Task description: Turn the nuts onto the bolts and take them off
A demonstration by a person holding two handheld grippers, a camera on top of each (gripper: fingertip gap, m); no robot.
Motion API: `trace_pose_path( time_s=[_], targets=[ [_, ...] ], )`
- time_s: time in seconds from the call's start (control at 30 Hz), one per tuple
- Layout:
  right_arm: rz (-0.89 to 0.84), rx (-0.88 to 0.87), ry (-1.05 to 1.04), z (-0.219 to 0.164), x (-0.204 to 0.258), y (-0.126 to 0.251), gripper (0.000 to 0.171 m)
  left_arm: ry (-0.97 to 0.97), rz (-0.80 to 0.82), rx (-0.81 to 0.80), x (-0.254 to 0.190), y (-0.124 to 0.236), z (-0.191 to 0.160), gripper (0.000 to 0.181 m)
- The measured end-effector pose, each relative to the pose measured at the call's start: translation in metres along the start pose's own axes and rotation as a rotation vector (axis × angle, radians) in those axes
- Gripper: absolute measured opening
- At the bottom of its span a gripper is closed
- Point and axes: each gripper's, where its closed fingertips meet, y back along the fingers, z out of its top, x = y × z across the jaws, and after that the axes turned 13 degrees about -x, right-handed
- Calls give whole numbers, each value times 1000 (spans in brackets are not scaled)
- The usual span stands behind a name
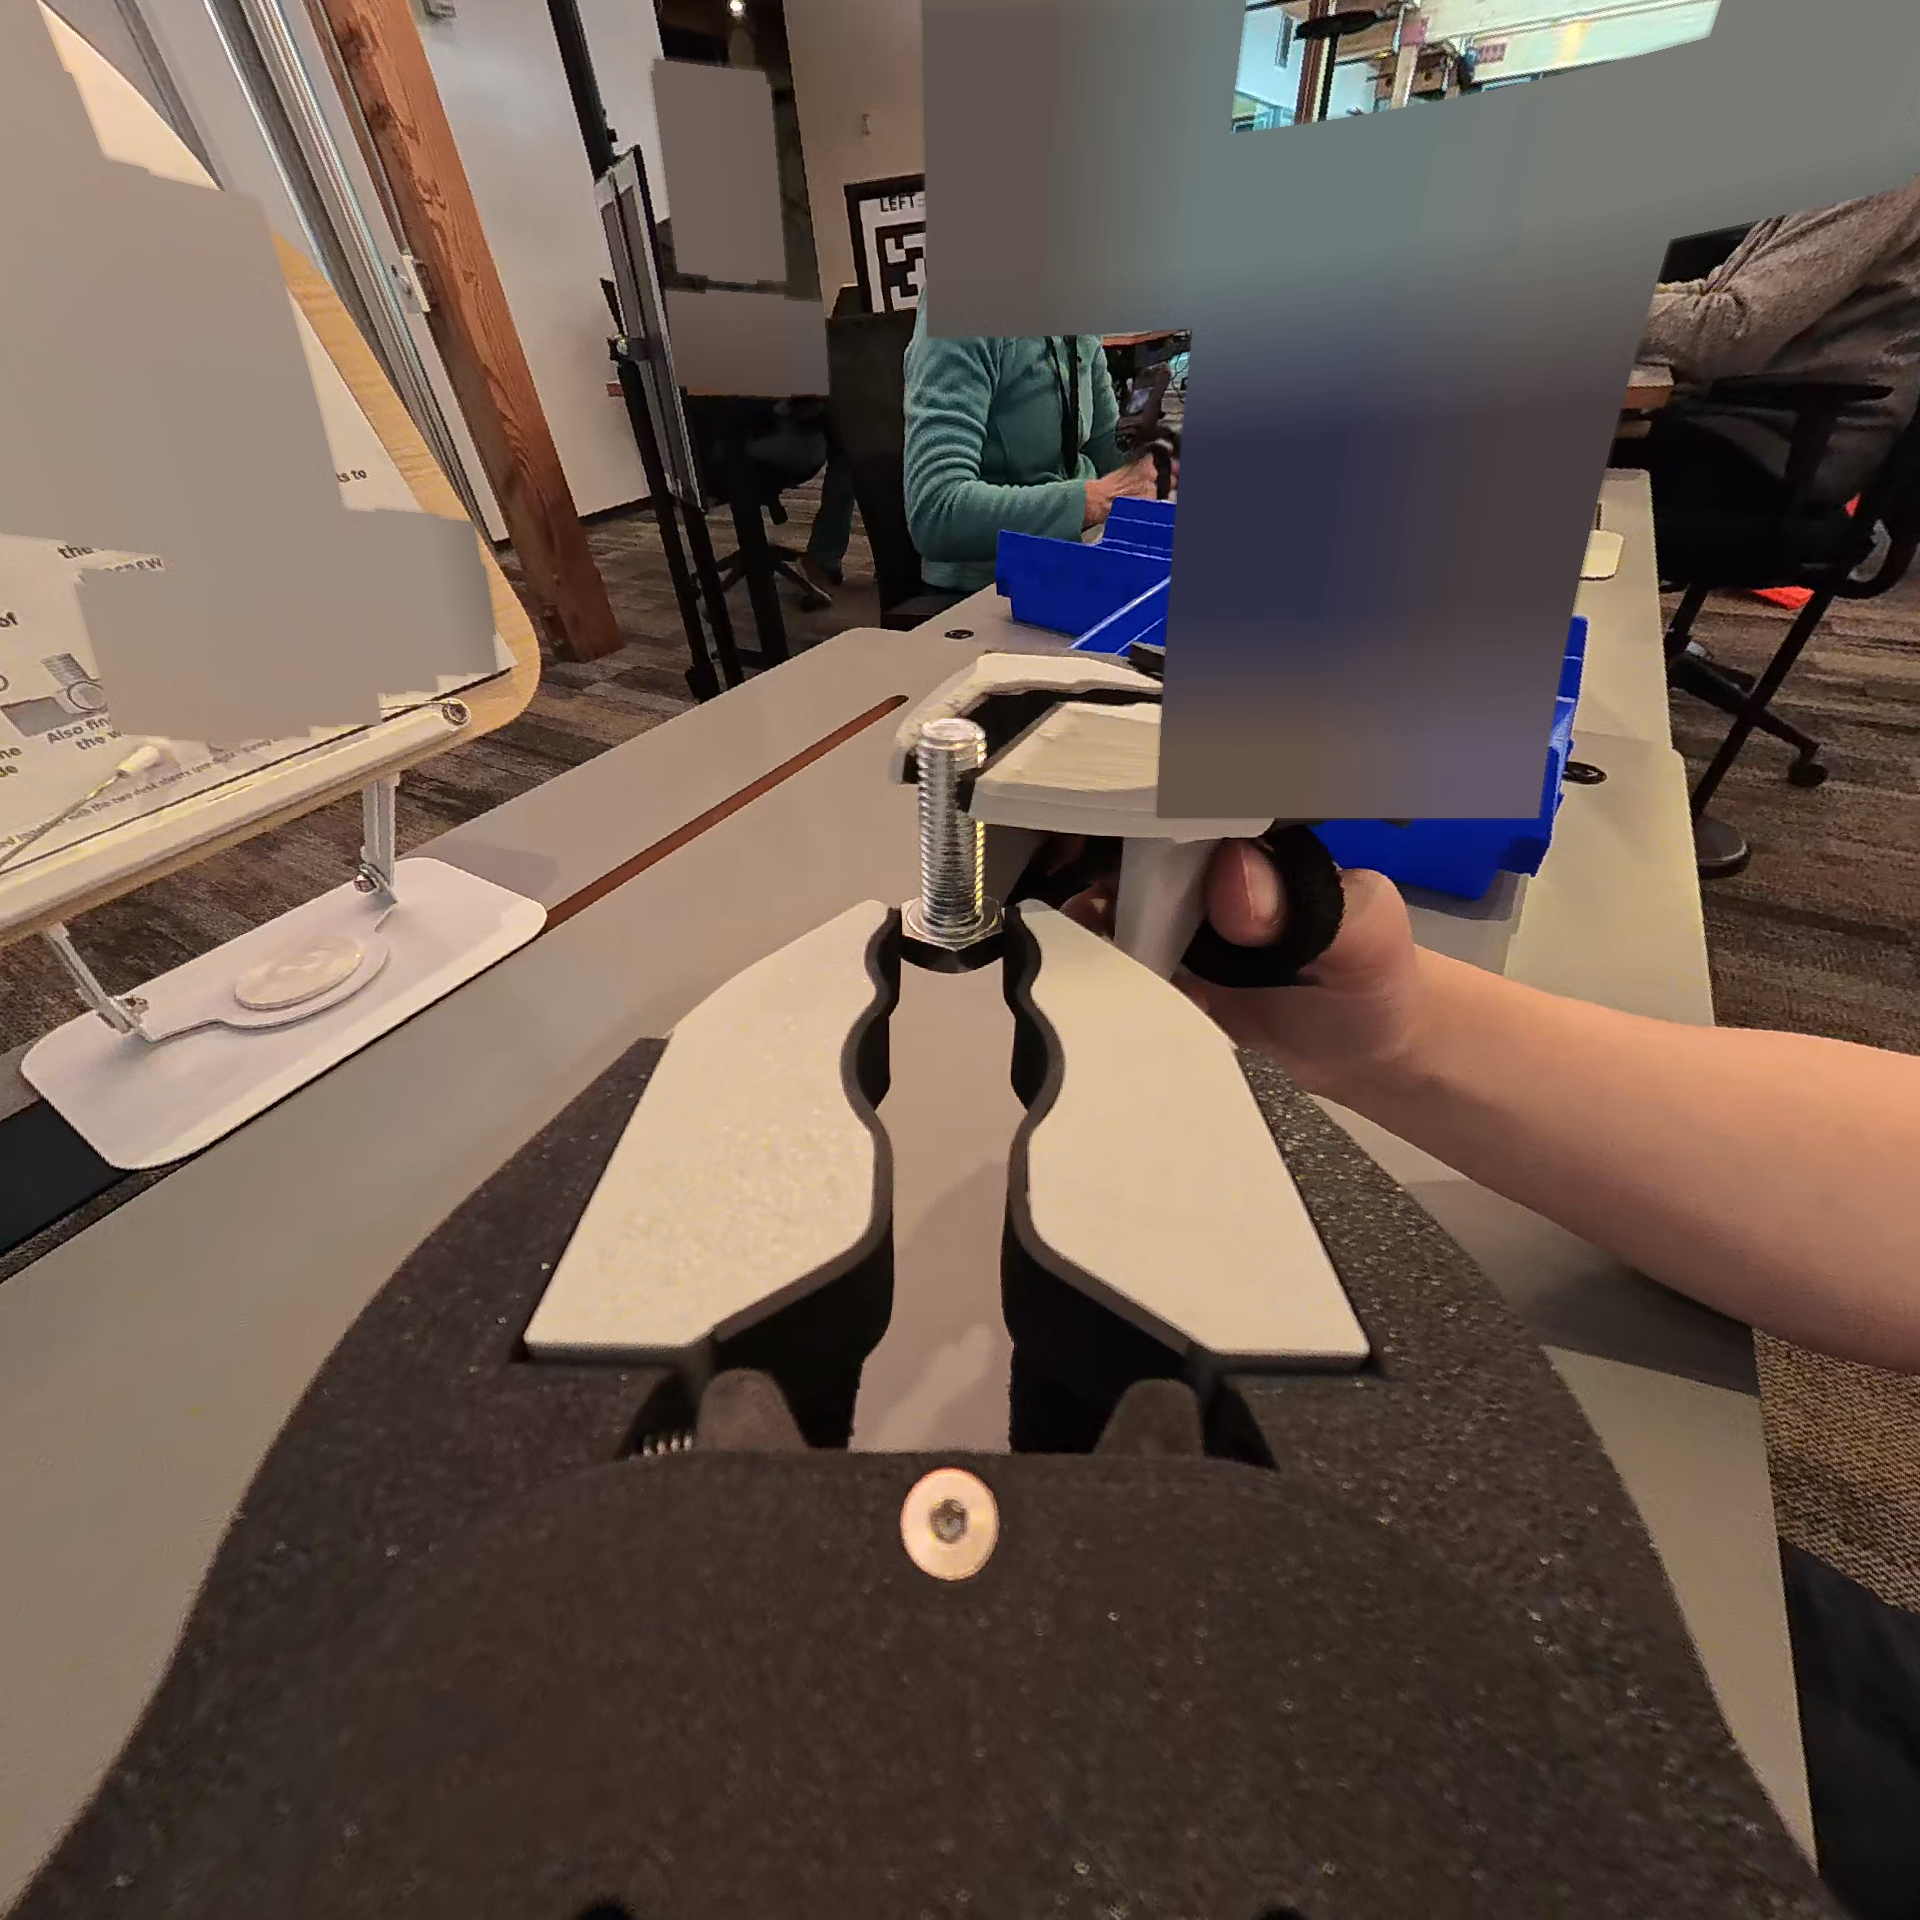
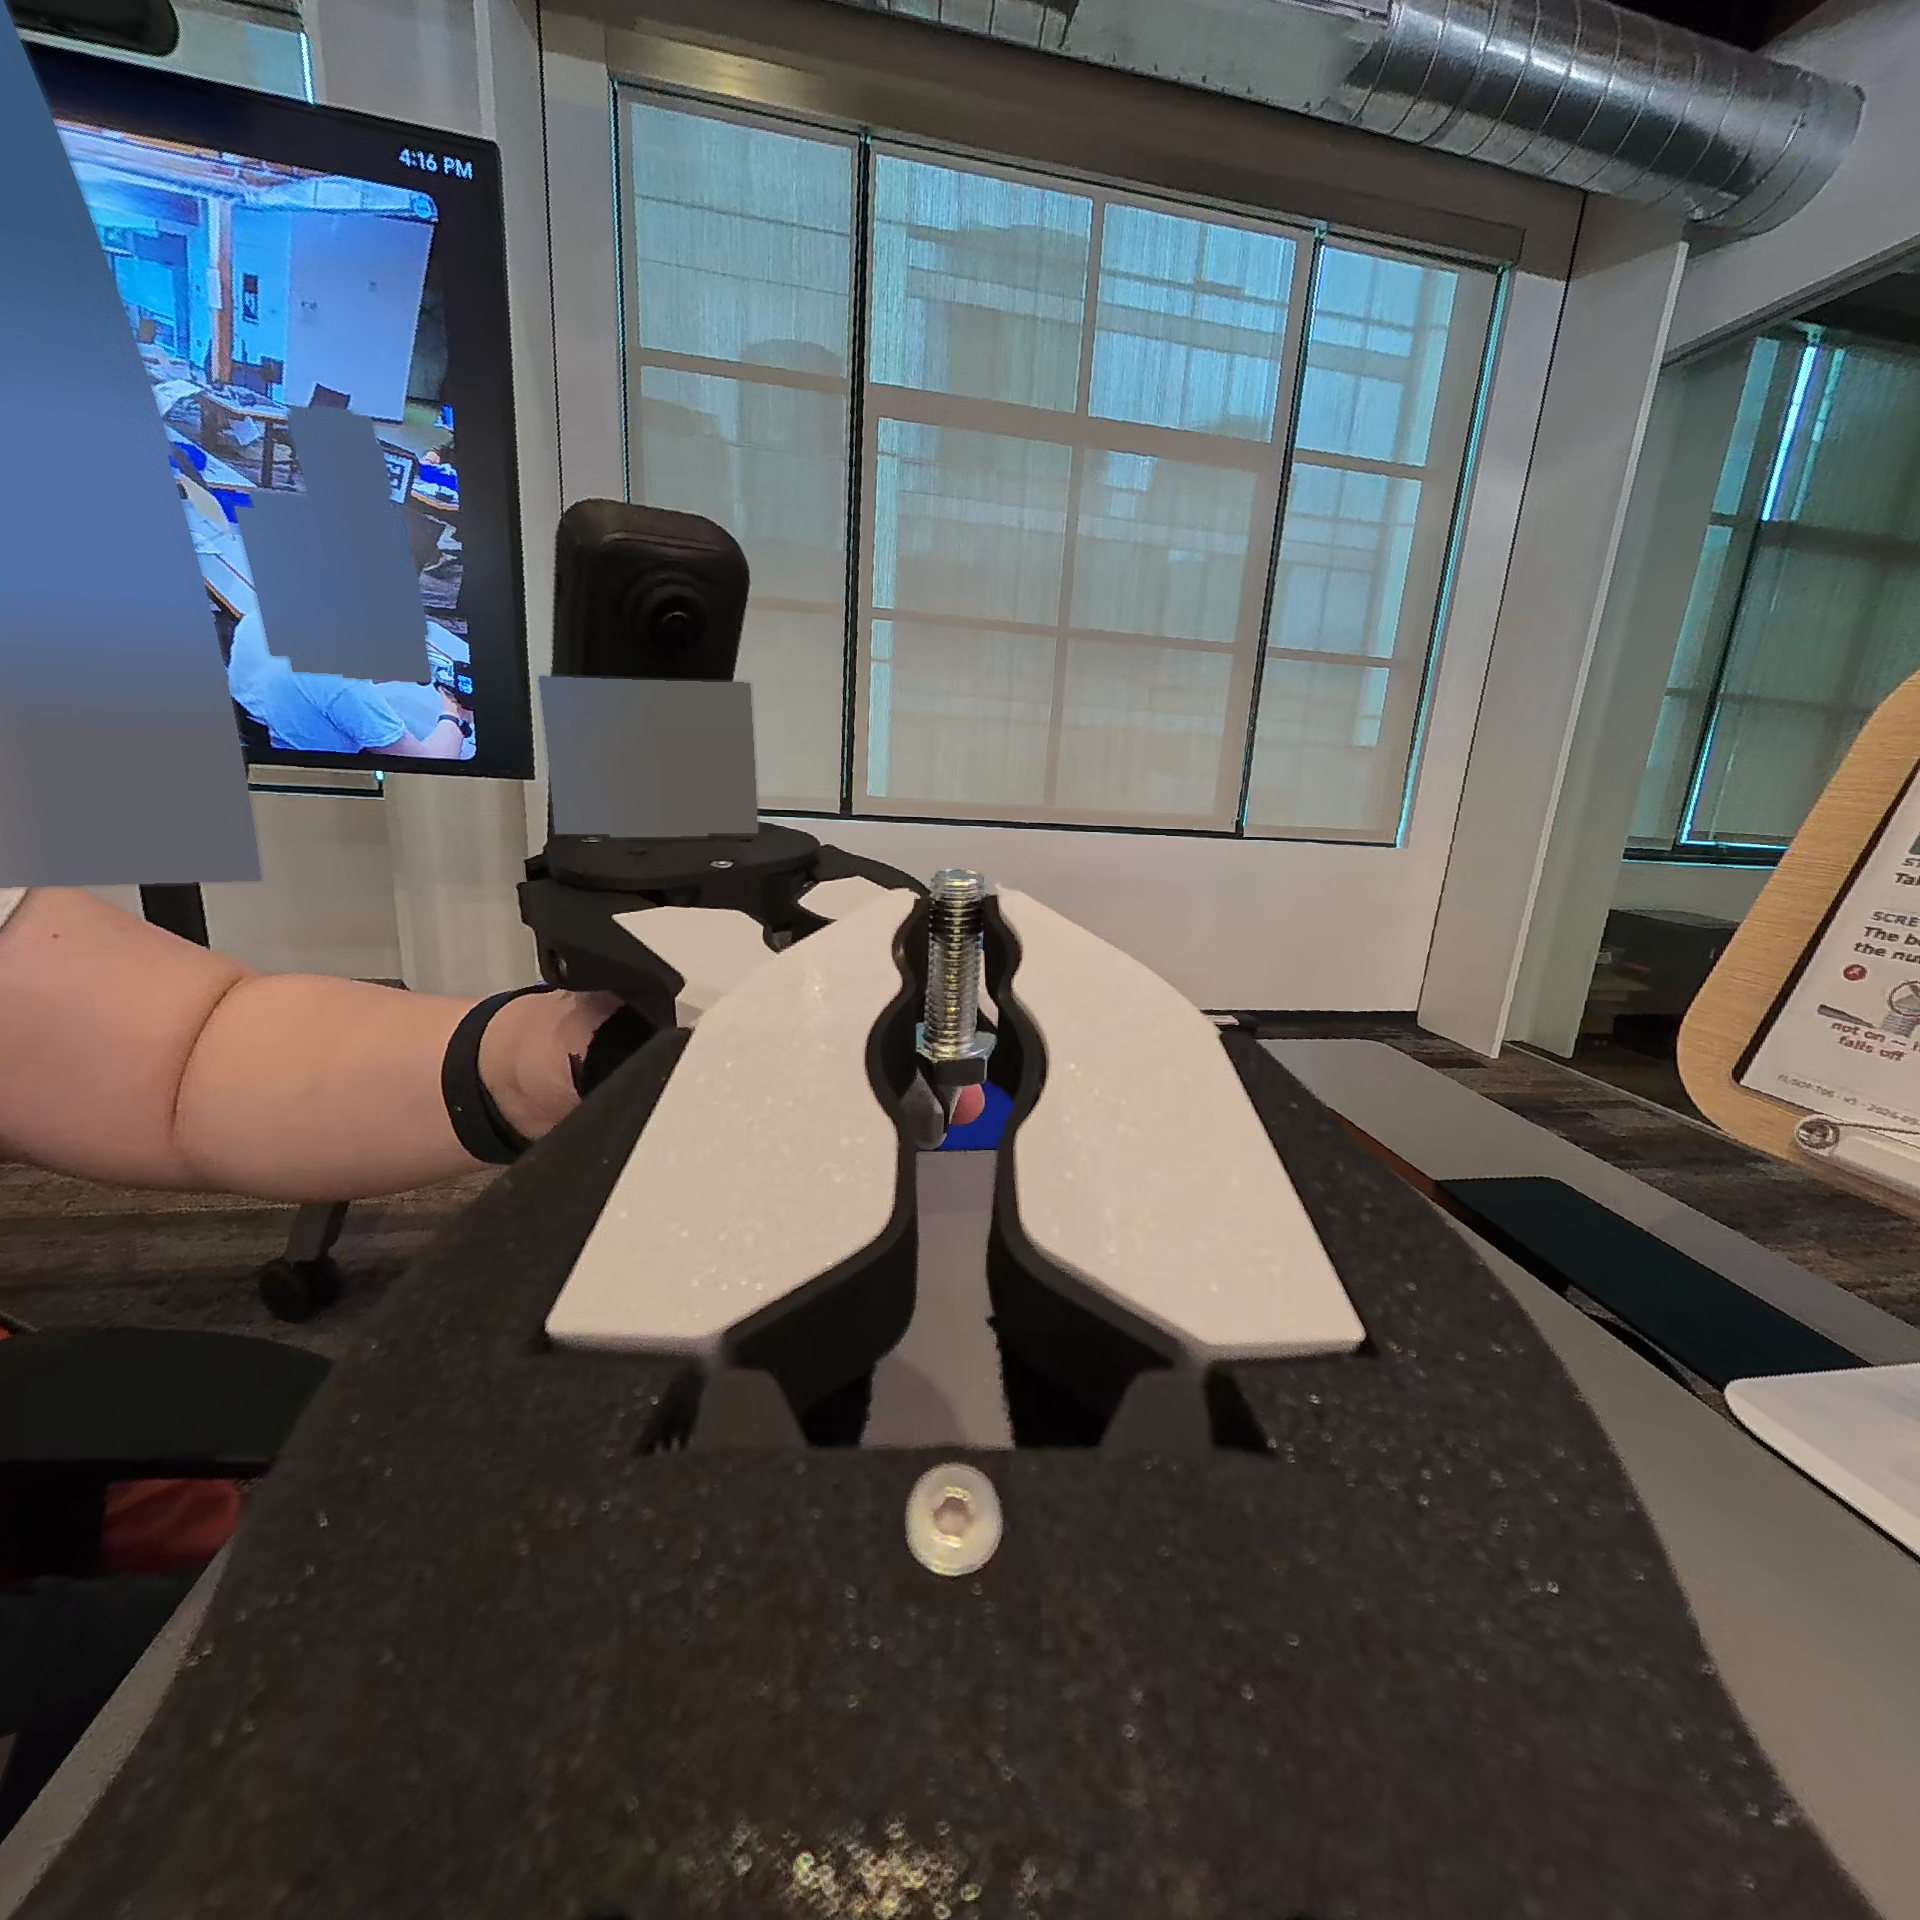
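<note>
One silver bolt [image 1: 951, 831] stands upright in the air between both grippers. My left gripper [image 1: 951, 935] is shut on the hex part [image 1: 951, 925] at the bolt's lower end; I cannot tell whether that is a nut or the bolt head. My right gripper [image 2: 956, 920] comes in from the far side and is closed around the top of the threaded shaft [image 2: 954, 977]. In the left wrist view its white fingertips [image 1: 1039, 769] sit at the bolt's top. The hex part [image 2: 951, 1049] also shows low between the right fingers, and the left gripper [image 2: 717, 935] reaches in from the left.
A grey table [image 1: 623, 831] lies below. Blue bins [image 1: 1091, 582] stand at its far side. A wooden instruction board on a white stand [image 1: 281, 966] is at the left. People sit at desks behind. A wall screen [image 2: 312, 447] and windows fill the right wrist view.
</note>
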Motion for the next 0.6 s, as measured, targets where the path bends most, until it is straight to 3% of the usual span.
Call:
trace_pose_path(
  time_s=[0.1, 0.17, 0.2, 0.27, 0.43, 0.6],
  targets=[
    [-42, -13, 21, 1, -5, 1, 10, -7, 9, -9, 3, 0, 0, 18],
    [-91, -42, 16, 8, -13, 6, 35, -20, 21, -3, 8, 3, -1, 18],
    [-88, -32, 0, 9, -15, 10, 40, -37, 35, -1, 13, 5, -1, 18],
    [-29, 53, -64, -1, -15, 26, 32, -71, 71, 1, 28, 13, 0, 18],
    [118, 476, -96, -81, -15, 65, 27, -79, 134, 21, 59, 38, -1, 18],
    [336, 836, -25, -163, -13, 75, 29, -43, 135, 56, 65, 58, -3, 18]
  ],
)
